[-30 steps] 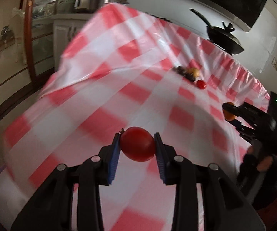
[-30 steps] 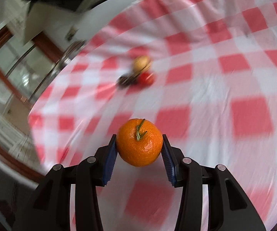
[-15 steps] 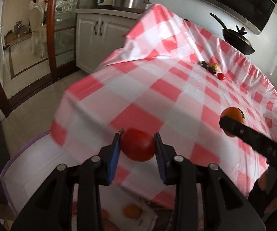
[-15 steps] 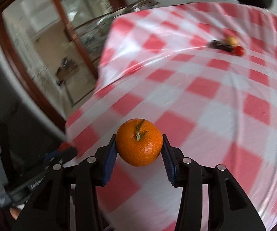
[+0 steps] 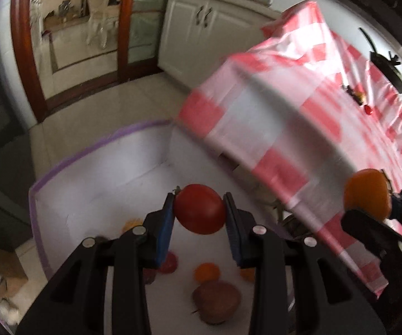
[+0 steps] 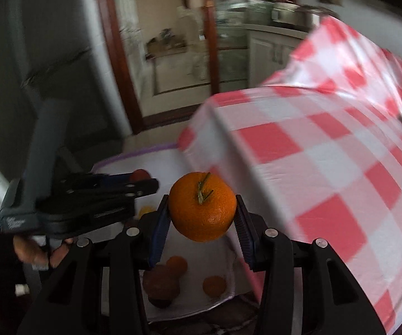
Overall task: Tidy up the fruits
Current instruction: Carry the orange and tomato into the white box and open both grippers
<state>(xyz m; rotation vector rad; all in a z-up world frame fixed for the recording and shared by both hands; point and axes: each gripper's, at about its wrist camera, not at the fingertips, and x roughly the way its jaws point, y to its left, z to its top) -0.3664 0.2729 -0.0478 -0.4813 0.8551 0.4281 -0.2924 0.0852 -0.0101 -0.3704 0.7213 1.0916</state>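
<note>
My left gripper is clenched on a red tomato, hanging over the white bin in the lower centre of the left wrist view. My right gripper grips a stemmed orange. The bin lies below and ahead of both, beside the checked tablecloth edge; fruit already rests inside it. I judge the left is nearer the drop.

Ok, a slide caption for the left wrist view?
Left tool holds a tomato over the white bin of fruit.
</note>
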